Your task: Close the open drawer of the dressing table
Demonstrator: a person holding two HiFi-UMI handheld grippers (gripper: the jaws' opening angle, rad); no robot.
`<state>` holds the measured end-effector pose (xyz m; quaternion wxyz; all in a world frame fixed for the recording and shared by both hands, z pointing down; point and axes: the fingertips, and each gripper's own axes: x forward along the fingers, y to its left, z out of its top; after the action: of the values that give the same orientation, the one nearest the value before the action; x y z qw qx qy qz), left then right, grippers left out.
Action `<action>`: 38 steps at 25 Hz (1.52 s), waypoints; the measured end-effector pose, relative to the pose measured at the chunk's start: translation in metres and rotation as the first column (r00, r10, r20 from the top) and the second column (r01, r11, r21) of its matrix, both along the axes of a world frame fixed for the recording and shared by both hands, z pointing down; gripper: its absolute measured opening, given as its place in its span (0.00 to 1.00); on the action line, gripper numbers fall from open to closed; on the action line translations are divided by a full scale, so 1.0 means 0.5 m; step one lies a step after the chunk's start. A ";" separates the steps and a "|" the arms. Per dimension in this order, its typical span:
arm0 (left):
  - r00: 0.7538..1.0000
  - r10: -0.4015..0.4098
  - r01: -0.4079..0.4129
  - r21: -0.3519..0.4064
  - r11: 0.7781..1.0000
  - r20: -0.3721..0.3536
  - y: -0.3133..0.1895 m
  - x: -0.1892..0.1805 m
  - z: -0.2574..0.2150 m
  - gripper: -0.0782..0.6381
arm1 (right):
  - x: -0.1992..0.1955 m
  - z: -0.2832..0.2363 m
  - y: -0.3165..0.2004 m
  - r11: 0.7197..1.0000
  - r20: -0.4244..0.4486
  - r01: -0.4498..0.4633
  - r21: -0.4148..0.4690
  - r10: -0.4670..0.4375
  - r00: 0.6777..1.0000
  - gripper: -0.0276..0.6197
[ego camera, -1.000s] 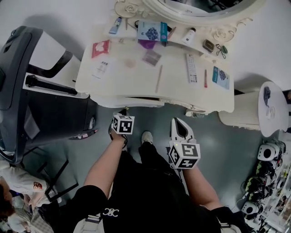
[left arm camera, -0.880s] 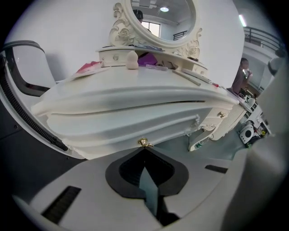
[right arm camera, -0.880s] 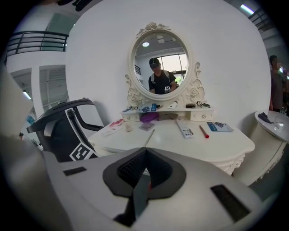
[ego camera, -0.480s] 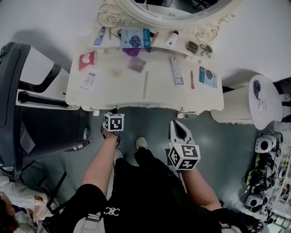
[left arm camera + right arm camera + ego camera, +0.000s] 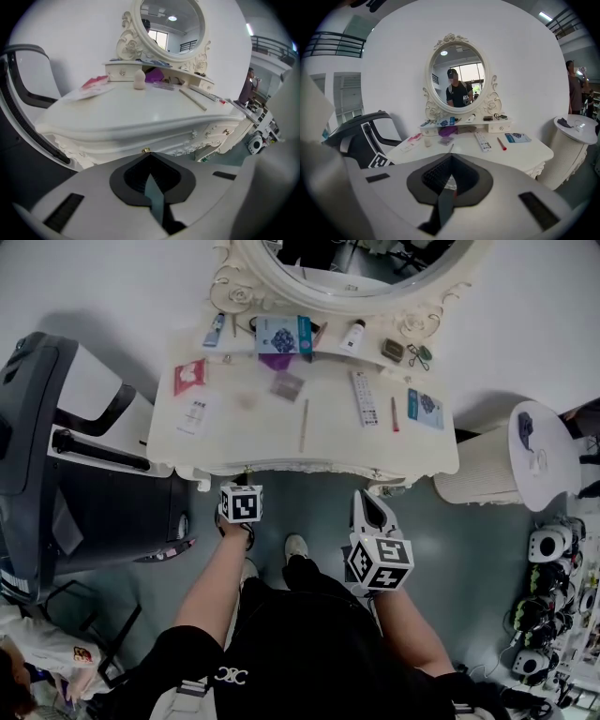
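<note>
The cream dressing table [image 5: 234, 442] stands ahead of me against the wall. Its drawer front [image 5: 281, 468] lies level with the table's carved front edge. My left gripper [image 5: 247, 476] is shut with nothing in it, its tips against that front. In the left gripper view the small brass drawer knob [image 5: 146, 150] sits right at the tips of the left gripper [image 5: 149, 155]. My right gripper [image 5: 365, 491] is shut and empty, held a little short of the table's right front; from the right gripper [image 5: 450, 158] the whole table and mirror show farther off.
A black and white chair [image 5: 56, 456] stands close on the left. A white round pedestal stand [image 5: 539, 446] is at the right, with several devices [image 5: 553, 554] on the floor beyond. The tabletop carries a remote [image 5: 364, 397], a red pen [image 5: 394, 413] and a wooden stick [image 5: 304, 425].
The drawer front that stuck out from the table a second ago now sits level with its edge. My left gripper stayed against it as it went in. The right gripper barely moved.
</note>
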<state>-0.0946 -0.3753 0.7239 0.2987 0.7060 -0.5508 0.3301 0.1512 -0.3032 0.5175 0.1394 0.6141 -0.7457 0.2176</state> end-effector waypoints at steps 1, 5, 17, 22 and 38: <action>1.000 -0.004 0.004 0.015 1.000 0.004 0.006 -0.003 -0.018 0.12 | -0.007 -0.004 -0.002 1.000 0.007 0.000 0.008 0.000 1.000 0.05; 1.000 0.000 0.001 0.078 0.997 -0.014 0.031 -0.009 -0.099 0.12 | -0.045 -0.019 -0.007 0.999 0.039 0.015 0.043 -0.017 0.999 0.05; 0.994 0.058 -0.026 0.311 0.950 -0.096 0.073 -0.004 -0.403 0.12 | -0.142 -0.112 -0.069 0.968 -0.007 0.096 0.234 -0.097 0.995 0.05; 0.991 0.076 -0.027 0.396 0.918 -0.107 0.075 -0.005 -0.492 0.12 | -0.186 -0.155 -0.073 0.947 -0.011 0.143 0.288 -0.146 0.989 0.05; 0.987 0.120 -0.054 0.493 0.869 -0.104 0.071 0.015 -0.558 0.12 | -0.226 -0.164 -0.083 0.927 -0.065 0.211 0.311 -0.201 0.977 0.05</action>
<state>-0.0868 -0.3398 0.4450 0.1310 0.8027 -0.5630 0.1466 0.0383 -0.3448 0.4355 0.0732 0.5504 -0.8288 0.0695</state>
